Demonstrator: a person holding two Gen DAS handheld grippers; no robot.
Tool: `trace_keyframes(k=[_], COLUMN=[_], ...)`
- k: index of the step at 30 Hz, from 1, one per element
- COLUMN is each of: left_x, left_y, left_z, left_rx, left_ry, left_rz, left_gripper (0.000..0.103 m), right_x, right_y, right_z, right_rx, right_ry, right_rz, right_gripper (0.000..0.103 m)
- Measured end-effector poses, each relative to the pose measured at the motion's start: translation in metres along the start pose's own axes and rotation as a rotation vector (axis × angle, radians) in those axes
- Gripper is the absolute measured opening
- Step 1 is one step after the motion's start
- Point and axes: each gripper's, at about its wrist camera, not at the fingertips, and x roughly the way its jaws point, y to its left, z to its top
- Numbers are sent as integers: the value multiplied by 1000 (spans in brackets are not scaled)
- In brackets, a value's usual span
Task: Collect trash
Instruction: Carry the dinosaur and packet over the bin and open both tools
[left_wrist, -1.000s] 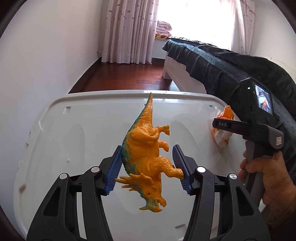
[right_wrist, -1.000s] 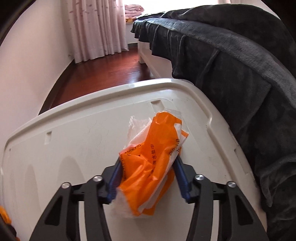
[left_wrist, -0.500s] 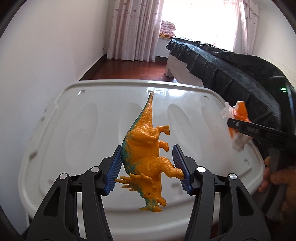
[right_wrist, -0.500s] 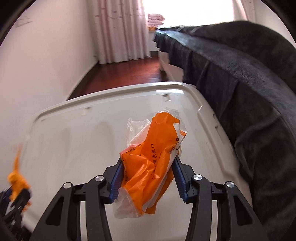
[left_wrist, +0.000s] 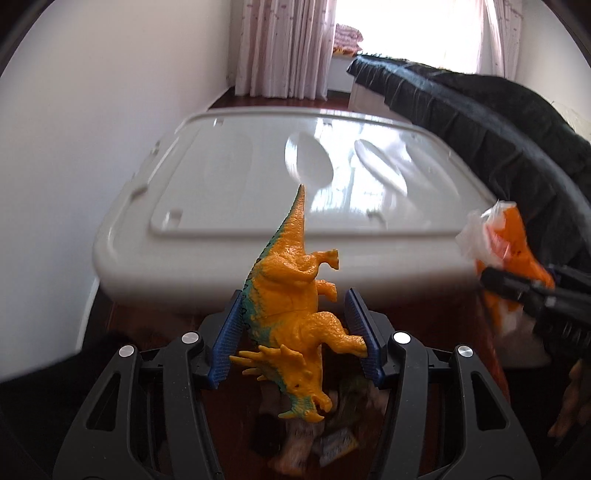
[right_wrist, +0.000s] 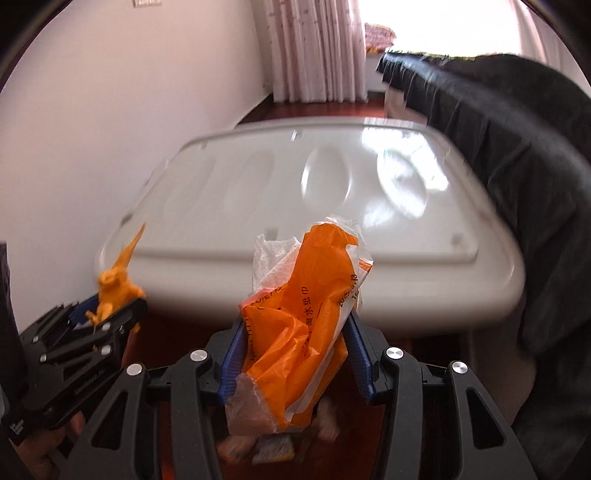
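Observation:
My left gripper (left_wrist: 295, 339) is shut on an orange toy dinosaur (left_wrist: 291, 306), tail pointing up, head hanging down. It is held in the air in front of the near edge of a white plastic bin lid (left_wrist: 295, 184). My right gripper (right_wrist: 295, 354) is shut on a crumpled orange and clear plastic wrapper (right_wrist: 299, 314), also held off the lid's near edge. The wrapper also shows at the right of the left wrist view (left_wrist: 502, 251). The dinosaur shows at the left of the right wrist view (right_wrist: 118, 280).
Blurred small packets lie on the dark wood floor below the grippers (left_wrist: 332, 443). A bed with a dark blanket (left_wrist: 498, 122) runs along the right. A white wall (left_wrist: 92, 129) is at the left. Curtains (left_wrist: 284, 48) hang at the far end.
Both grippers have pulled back from over the lid to beyond its near edge, each still holding its item. The floor and the packets on it have come into view below.

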Motion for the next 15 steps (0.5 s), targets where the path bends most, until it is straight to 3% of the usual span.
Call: trace_keyframes(k=[9, 11, 12, 13, 14, 15], left_x=[5, 5, 3, 2, 0, -2], left_y=[1, 3, 3, 3, 4, 4], left_z=[-43, -48, -50, -49, -48, -47], left_rx=[-18, -23, -24, -30, -39, -45], left_ry=[97, 106, 108, 105, 95, 86], left_rz=[-2, 9, 10, 18, 34, 49], left_gripper=[54, 56, 59, 69, 82, 86], right_x=[27, 30, 30, 29, 26, 24], right_y=[12, 12, 12, 11, 8, 6], right_z=[-67, -72, -74, -73, -74, -73], right_rx=[-29, -26, -22, -13, 5, 16], right_ry=[153, 172, 180, 183, 172, 159], right_rz=[-20, -35, -42, -51, -60, -65], right_gripper=[52, 60, 75, 89, 94, 98])
